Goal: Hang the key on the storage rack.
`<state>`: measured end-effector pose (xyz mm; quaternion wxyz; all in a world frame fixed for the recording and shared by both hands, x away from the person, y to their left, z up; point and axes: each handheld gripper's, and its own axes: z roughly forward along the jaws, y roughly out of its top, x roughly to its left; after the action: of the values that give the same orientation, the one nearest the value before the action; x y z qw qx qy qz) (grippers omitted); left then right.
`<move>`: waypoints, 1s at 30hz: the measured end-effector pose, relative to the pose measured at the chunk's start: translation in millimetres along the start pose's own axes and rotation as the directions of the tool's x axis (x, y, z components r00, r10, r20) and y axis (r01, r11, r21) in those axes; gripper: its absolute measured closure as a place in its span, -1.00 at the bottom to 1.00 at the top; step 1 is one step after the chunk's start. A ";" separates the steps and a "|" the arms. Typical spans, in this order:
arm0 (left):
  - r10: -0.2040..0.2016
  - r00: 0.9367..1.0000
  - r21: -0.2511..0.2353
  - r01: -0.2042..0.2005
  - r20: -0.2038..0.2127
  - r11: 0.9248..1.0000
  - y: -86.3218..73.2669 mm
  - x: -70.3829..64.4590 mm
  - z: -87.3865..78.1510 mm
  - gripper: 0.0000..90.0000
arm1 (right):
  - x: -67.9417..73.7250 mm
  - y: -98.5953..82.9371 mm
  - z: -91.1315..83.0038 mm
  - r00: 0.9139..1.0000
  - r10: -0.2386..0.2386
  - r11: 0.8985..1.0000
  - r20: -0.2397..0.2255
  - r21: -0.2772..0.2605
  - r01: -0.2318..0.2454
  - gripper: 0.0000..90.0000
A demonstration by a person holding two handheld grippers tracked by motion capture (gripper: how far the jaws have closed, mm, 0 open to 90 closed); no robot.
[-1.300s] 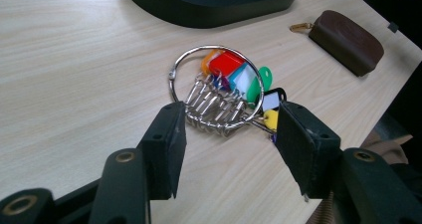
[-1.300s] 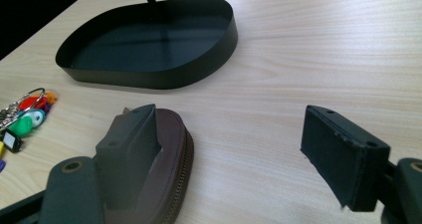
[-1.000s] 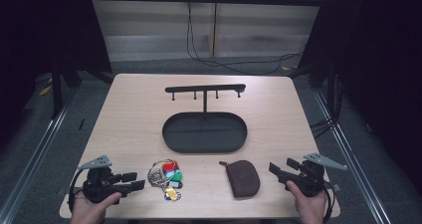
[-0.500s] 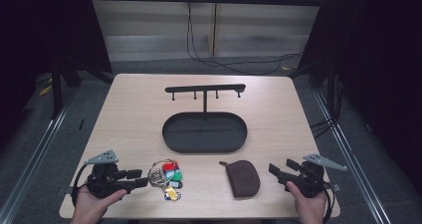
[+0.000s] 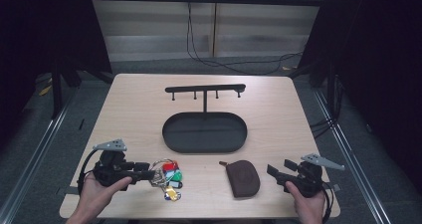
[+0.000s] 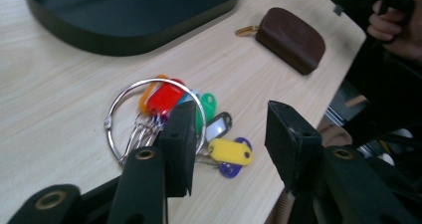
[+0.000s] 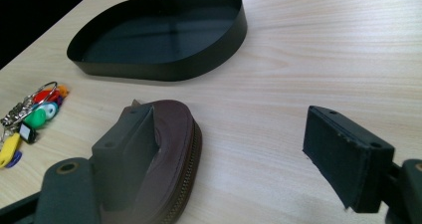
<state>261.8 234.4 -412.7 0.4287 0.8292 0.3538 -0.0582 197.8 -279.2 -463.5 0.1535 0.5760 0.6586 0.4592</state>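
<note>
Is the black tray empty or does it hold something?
Empty. The black tray shows a bare dark floor in the high view and right gripper view; the key ring and brown pouch lie outside it on the table.

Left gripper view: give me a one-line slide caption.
Open left gripper poised over a ring of coloured key tags, brown zip pouch and black tray beyond.

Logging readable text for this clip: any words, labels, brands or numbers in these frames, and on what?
None can be read.
Key tags: coloured, with no legible writing; one has a pale insert too blurred to read.
Pouch: plain brown, no visible brand.
Tray and both tools, left and right: no markings visible.
</note>
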 end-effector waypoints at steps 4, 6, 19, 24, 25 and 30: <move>0.027 1.000 0.036 -0.026 -0.014 0.999 14.8 -4.1 5.5 0.28 | -0.3 -0.1 1.8 1.000 -0.003 1.000 0.000 0.009 0.003 -0.54; 0.022 1.000 0.053 -0.022 -0.006 0.998 19.6 -4.8 9.3 0.28 | -0.6 -0.3 2.3 1.000 -0.001 1.000 -0.002 0.013 0.001 -0.54; 0.105 0.992 0.337 -0.075 -0.071 0.938 34.3 -10.1 60.4 0.47 | 1.1 -0.7 3.9 1.000 -0.015 1.000 -0.002 0.028 0.015 -0.54; 0.086 0.992 0.374 -0.048 -0.087 0.926 35.3 -6.9 69.7 0.54 | 1.5 -0.5 5.5 1.000 -0.018 0.999 0.000 0.038 0.018 -0.54; 0.097 0.991 0.400 -0.053 -0.091 0.915 35.4 -6.5 74.2 0.56 | 1.1 -0.4 6.1 1.000 -0.020 0.999 0.000 0.040 0.020 -0.54; 0.090 0.993 0.440 -0.046 -0.080 0.897 35.3 -6.1 84.2 0.63 | 1.6 -0.8 6.6 1.000 -0.024 0.999 0.006 0.048 0.024 -0.54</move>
<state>297.1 154.3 -439.3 0.2153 0.9180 0.3232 -0.0803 201.6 -274.9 -467.1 0.1473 0.5730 0.6757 0.4398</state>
